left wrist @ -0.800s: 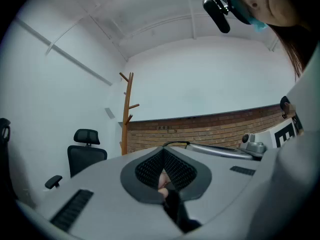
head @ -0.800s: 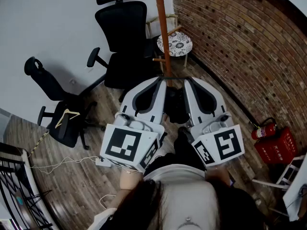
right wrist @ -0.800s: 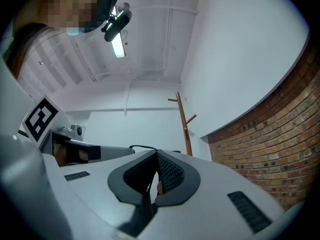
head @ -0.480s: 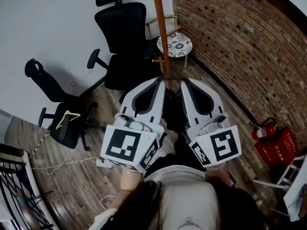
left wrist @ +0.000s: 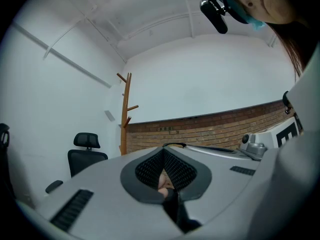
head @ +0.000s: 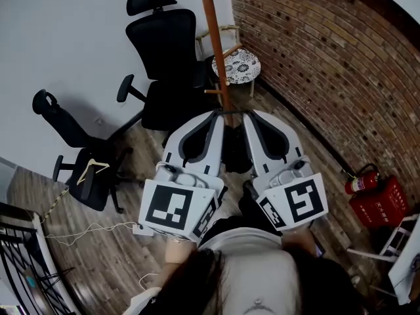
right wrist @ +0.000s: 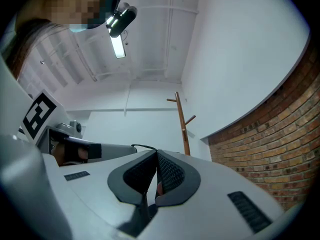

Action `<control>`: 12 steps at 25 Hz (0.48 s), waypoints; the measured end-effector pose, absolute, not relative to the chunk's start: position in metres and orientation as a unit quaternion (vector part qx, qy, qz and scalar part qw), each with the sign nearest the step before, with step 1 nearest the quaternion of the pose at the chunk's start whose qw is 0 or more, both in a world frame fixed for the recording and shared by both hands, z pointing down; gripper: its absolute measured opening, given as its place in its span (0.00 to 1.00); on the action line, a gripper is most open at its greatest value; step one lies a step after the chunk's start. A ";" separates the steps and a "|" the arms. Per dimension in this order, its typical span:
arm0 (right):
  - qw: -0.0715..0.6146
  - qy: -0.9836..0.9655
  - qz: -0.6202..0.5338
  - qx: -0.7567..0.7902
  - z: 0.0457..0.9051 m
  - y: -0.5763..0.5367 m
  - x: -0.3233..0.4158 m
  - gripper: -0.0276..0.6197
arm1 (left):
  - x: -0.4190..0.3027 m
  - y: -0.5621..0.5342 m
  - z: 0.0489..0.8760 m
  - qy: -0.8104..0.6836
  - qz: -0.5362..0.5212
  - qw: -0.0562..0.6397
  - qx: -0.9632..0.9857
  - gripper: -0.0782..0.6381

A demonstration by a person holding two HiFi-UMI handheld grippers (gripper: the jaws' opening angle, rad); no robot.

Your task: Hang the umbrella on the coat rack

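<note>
**Student:** Where is the umbrella (head: pixel 235 151) sitting at this moment?

**Instructor:** It is showing as a dark folded bundle between the two tools, low in the head view. The left gripper (head: pixel 218 114) and the right gripper (head: pixel 248 115) are being held side by side, close together. Both are pointing toward the coat rack (head: pixel 215 44).

**Student:** How are the jaws standing?

**Instructor:** In the left gripper view the ribbed pads (left wrist: pixel 150 170) are pressing together at the tip. The right gripper view is showing the same. A thin black strap (right wrist: pixel 143 146) is running in a shallow arc from one tip to the other, so each tool is pinching it. No view is showing where the strap joins the bundle.

**Student:** And the rack?

**Instructor:** Its wooden pole is standing upright just beyond the tips, with short pegs slanting upward, near where the white wall is meeting the brick wall (head: pixel 328 64). Whether the tips are touching the pole cannot be told.

**Student:** What is surrounding it?

**Instructor:** A black office chair (head: pixel 164 44) is standing left of the pole. A second chair (head: pixel 82 156) farther left is carrying a pale hanger (head: pixel 92 169). A round patterned stool (head: pixel 236 64) is standing just beside the pole, and a red fire extinguisher (head: pixel 359 180) is lying by the bricks at right.
</note>
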State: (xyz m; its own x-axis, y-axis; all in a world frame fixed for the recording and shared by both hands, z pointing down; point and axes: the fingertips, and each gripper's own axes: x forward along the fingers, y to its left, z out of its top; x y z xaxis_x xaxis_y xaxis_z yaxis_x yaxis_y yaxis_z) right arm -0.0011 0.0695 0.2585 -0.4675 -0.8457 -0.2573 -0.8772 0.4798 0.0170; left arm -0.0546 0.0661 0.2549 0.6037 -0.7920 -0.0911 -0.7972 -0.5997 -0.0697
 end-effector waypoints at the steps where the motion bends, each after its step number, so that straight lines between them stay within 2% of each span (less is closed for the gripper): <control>1: 0.109 0.853 0.074 -0.505 0.258 0.067 0.000 0.10 | -0.053 0.064 0.254 0.445 0.024 0.055 -0.894 0.12; 12: 0.117 0.853 0.076 -0.502 0.255 0.032 0.018 0.10 | -0.033 0.029 0.246 0.441 0.024 0.061 -0.895 0.12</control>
